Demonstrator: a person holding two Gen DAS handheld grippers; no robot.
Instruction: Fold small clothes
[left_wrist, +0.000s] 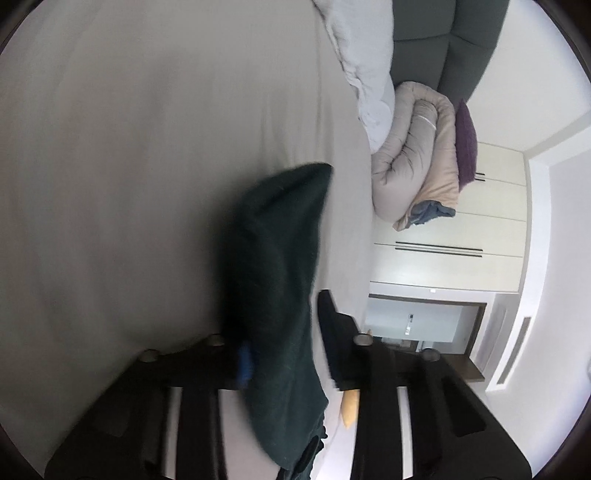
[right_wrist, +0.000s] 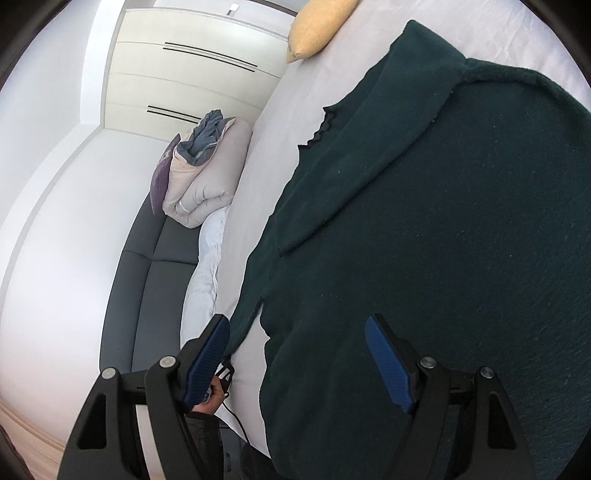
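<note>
the right wrist view showed the garment (right_wrist: 424, 229), dark green, spread wide over the pale bed (right_wrist: 280, 140), with a flap of it folded across the top and a frilled edge near the far side. the right gripper (right_wrist: 299, 354) hung over its near edge, jaws wide apart, both blue pads (right_wrist: 388, 365) in plain sight and nothing between them. below its left finger a hand (right_wrist: 216, 397) and a dark cable showed at the bed's edge.

the left wrist view gave none of that spread. there, a fold of the garment (left_wrist: 273, 280) rose up close to the lens, blurred, draped across the left gripper (left_wrist: 288, 354). a bit of blue pad (left_wrist: 244, 363) pressed against the cloth on one side; the other finger (left_wrist: 332, 332) stood apart from it with bed sheet visible between. whether that gripper actually pinched the cloth could not be told, since the fold hid the gap.

both views took in a rolled beige duvet (right_wrist: 207, 177) with a purple cushion (right_wrist: 160, 181) behind it, a white quilt (right_wrist: 203, 266), a grey headboard (right_wrist: 147, 266), a cream wardrobe (right_wrist: 192, 70) and a yellow pillow (right_wrist: 314, 26) at the bed's far edge. only the left view caught a doorway (left_wrist: 417, 321) under the wardrobe.
</note>
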